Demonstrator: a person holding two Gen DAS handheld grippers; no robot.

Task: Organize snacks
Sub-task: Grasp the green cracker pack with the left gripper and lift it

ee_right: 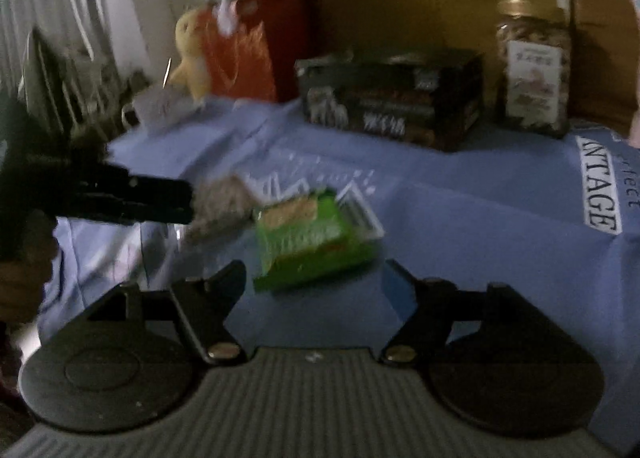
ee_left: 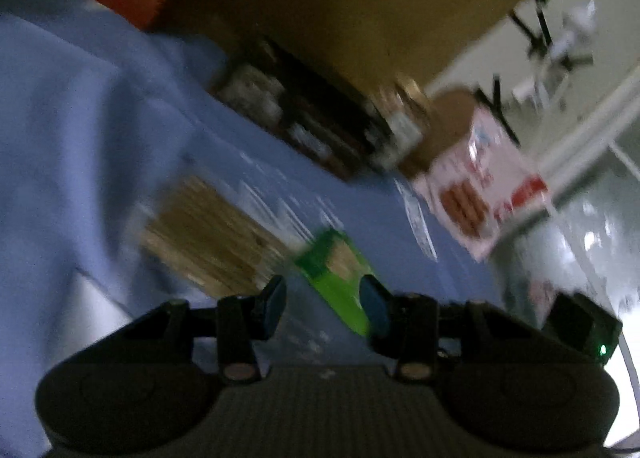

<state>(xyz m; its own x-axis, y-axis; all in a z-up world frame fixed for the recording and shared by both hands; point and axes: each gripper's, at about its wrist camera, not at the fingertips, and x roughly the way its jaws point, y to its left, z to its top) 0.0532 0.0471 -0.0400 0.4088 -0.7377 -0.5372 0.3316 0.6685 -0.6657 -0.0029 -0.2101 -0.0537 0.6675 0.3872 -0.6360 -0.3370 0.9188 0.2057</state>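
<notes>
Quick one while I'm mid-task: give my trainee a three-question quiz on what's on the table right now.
1. True or false: the right gripper is clamped on the green snack pack.
2. What stands to the right of the dark box at the back?
3. The table cover is: A red, B blue, C white?

Key: 1 false, its jaws are open and empty. 2 a clear jar of snacks. 3 B.

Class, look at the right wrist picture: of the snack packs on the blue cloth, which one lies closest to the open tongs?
The green packet, lying flat just ahead of the right tongs. The dark box and the jar stand far back by the wall.
</notes>
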